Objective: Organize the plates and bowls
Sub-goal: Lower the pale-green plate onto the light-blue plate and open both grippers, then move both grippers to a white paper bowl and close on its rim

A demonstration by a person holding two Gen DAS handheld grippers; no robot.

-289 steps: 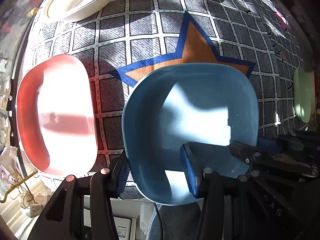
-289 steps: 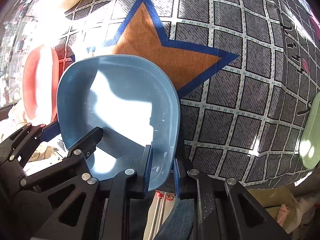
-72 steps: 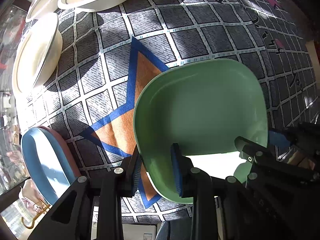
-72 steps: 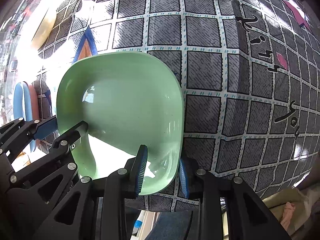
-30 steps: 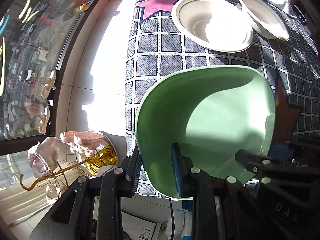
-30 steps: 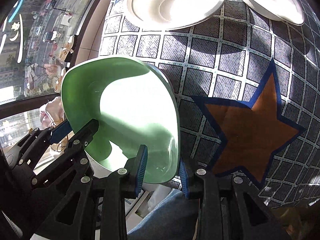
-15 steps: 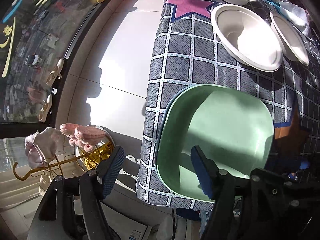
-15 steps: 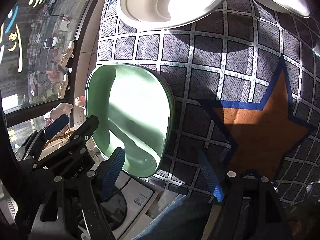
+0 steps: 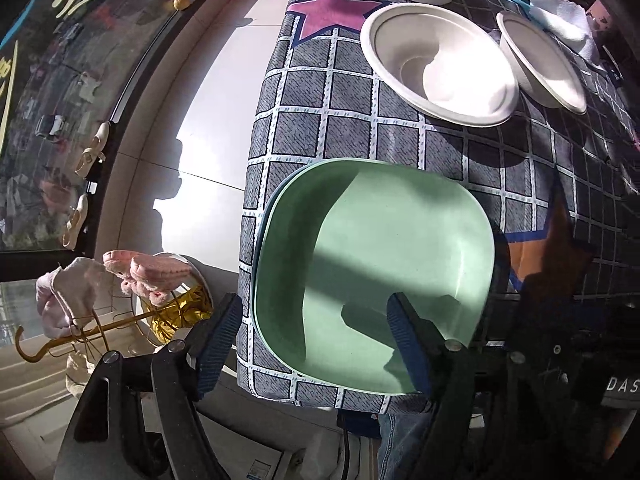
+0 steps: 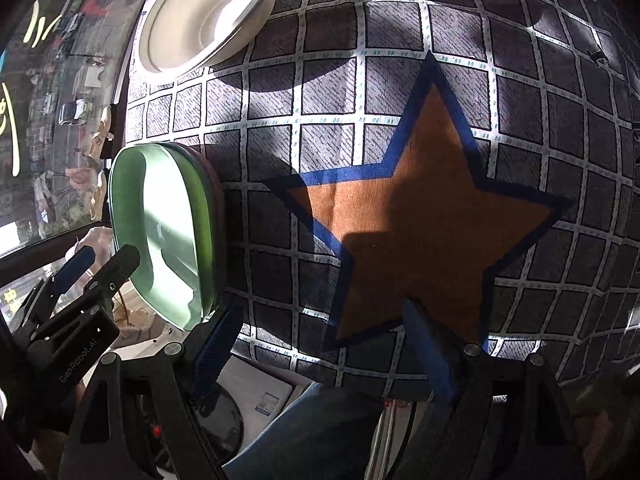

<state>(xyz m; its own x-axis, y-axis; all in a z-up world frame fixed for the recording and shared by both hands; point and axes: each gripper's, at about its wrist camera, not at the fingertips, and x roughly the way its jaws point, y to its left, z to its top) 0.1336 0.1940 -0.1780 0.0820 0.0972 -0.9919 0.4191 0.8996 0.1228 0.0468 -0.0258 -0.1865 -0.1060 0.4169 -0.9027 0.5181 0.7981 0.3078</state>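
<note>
Both grippers have let go of the green plate (image 9: 376, 264) – a sec ago each was clamped on its near rim, carrying it toward the table corner. Now the left gripper (image 9: 316, 340) stands wide open, fingers either side of the plate's near-left rim w/o touching, nothing held. The right gripper (image 10: 320, 344) is also spread wide and empty, pulled off over the orange star (image 10: 420, 240) on the cloth. The plate sits nested on the earlier stack at the near-left corner of the table; a thin blue-grey rim (image 9: 264, 232) peeks out under its left edge, so the coloured set looks done – judged as release complete, w/ the white pieces next.

Materials: green plate is a rounded-square, matte, plastic-looking dish w/ a shallow raised wall. The white bowl (image 9: 436, 64) and a second white bowl (image 9: 540, 64) are round, stepped inside, w/ rolled rims – prob. paper pulp or similar. Tablecloth (image 9: 320, 128) is woven grey check fabric w/ white grid lines.
</note>
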